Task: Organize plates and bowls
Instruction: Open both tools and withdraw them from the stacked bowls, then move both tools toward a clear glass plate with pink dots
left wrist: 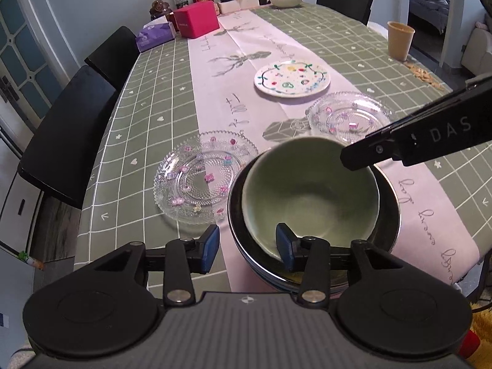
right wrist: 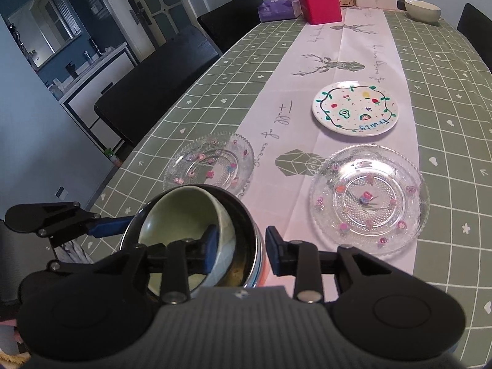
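A long table [left wrist: 147, 98] under a green checked cloth, with a pale pink runner [right wrist: 344, 70] printed with grey deer down its middle, fills both views. Black chairs [left wrist: 67, 141] line one side; behind them stand a glazed door and, in the right wrist view, a sideboard beneath a mirror.

The landmark is the green bowl [left wrist: 310, 190], which sits tilted inside a dark metal-rimmed bowl [left wrist: 389, 212] on the runner at the near end. The stack's lower edge is cut off behind the grippers, so what lies under it is unclear.

Just left of the green bowl lies a clear glass plate [left wrist: 203, 178] with coloured beads; beyond it to the right lies a second glass plate [right wrist: 369, 200]; further beyond rests a white painted plate [right wrist: 355, 109]. Far beyond, at the table's end, stand a pink box [left wrist: 198, 18], bottles, jars and a white bowl [right wrist: 422, 10].

The left gripper [left wrist: 247, 247] has its jaws apart, one finger outside the stack, one inside the green bowl's rim, not pressing. The right gripper [right wrist: 240, 246] likewise straddles the rims, jaws apart.
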### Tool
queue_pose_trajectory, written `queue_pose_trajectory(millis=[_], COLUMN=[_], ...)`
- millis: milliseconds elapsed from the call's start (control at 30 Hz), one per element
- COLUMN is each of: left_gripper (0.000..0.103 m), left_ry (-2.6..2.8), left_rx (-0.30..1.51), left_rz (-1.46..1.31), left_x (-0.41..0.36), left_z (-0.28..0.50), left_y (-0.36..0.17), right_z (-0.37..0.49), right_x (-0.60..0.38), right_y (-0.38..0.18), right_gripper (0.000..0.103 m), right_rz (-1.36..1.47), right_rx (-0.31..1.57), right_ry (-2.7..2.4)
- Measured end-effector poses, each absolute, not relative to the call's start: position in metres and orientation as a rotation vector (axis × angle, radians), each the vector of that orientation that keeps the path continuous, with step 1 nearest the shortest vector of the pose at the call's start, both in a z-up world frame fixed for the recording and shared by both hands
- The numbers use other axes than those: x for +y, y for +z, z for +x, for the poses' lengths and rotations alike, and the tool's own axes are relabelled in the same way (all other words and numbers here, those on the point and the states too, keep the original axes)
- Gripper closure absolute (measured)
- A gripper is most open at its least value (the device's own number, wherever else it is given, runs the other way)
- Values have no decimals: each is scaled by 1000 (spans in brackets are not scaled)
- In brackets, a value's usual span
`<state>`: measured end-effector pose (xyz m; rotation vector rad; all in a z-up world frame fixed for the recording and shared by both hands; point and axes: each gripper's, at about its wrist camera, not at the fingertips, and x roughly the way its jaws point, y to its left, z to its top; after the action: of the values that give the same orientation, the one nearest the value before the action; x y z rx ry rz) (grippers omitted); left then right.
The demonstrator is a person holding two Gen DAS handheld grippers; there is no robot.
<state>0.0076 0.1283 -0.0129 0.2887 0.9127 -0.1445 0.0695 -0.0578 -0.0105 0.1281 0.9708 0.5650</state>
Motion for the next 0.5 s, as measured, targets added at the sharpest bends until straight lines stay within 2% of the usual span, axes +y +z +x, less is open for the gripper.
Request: queue_pose_trajectory(millis=[167,333,500], left_gripper=[46,44,42], left_ry=[-205,-207,-219], left_rx=[852,813,784], left_rz=[249,282,306], left_x=[125,111,103], left_z=[0,-6,-9], left_y=[1,9,19], right_z=[71,73,77], right_x=[-70,-87,-103], right_y=[-5,6,10], right_gripper=[67,56,51], right_rz=[186,223,297], right_rx=[973,946,967], right_ry=[558,531,542])
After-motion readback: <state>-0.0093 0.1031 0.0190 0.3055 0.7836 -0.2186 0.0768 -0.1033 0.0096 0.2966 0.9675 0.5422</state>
